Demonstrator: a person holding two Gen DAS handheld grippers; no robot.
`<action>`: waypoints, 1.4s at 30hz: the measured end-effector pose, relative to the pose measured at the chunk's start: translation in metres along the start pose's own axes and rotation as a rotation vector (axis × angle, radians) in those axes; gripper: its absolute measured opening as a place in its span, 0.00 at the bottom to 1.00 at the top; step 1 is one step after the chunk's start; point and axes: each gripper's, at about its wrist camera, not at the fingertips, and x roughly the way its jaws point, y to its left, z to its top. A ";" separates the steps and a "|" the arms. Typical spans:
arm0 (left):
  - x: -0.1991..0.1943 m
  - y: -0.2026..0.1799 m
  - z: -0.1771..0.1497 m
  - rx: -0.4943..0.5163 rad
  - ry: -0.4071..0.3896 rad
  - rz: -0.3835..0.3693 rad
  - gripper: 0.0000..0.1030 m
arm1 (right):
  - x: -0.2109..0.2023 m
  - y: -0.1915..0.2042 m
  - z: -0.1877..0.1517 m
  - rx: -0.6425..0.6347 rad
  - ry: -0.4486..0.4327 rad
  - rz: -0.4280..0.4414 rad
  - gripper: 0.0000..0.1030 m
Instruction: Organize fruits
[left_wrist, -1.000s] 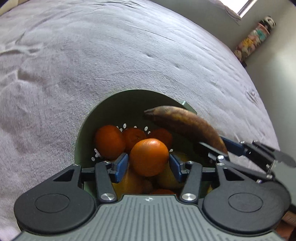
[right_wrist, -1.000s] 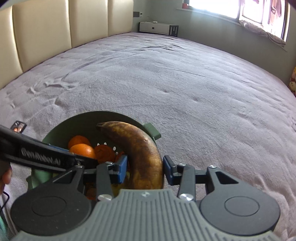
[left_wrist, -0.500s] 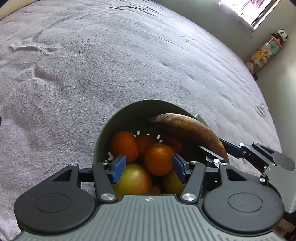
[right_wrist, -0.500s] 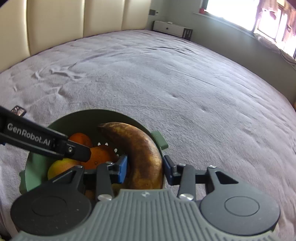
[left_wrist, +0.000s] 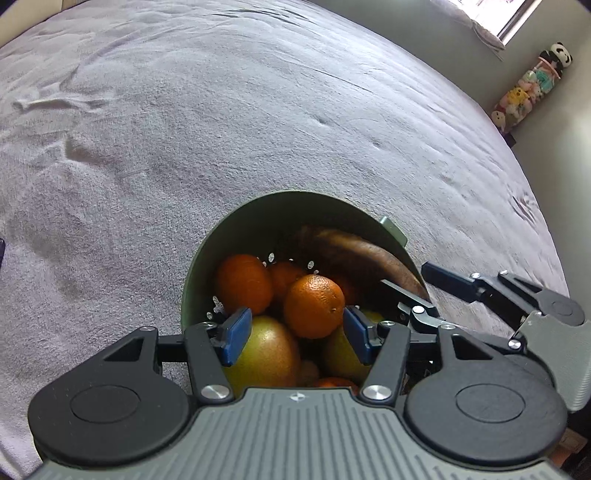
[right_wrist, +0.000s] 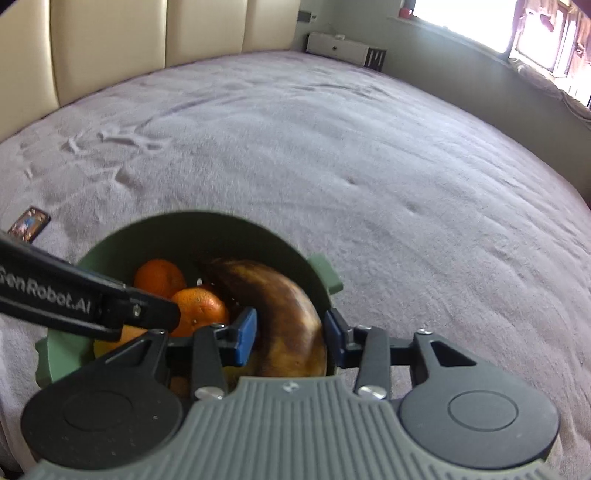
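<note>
Bedspread (right_wrist: 332, 155) fills frame. Green bowl (right_wrist: 236, 236), lower centre, holds oranges (left_wrist: 314, 306). Right gripper (right_wrist: 290, 338) jaws half open around banana (right_wrist: 280, 314), contact unclear. Left gripper (left_wrist: 295, 334) wide open, empty. Risk: banana tips out over rim.

surface: a wide bed (right_wrist: 369, 155) under a grey-lilac fleecy cover, creased and scuffed in places
headboard: cream padded panels (right_wrist: 147, 33) along the far edge
on it: a green bowl (left_wrist: 258, 218) holding fruit, near the front edge
also on it: a small dark card (right_wrist: 28, 224) lying flat, left of the bowl, apart from it
</note>
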 end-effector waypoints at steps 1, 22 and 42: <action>-0.002 -0.001 0.000 0.007 -0.002 -0.001 0.65 | -0.002 0.001 0.000 -0.006 -0.002 -0.005 0.43; -0.082 -0.039 -0.017 0.193 -0.185 -0.025 0.65 | -0.098 0.000 -0.001 0.069 -0.066 -0.156 0.77; -0.113 -0.080 -0.077 0.526 -0.274 0.092 0.72 | -0.190 0.003 -0.072 0.387 -0.068 -0.209 0.96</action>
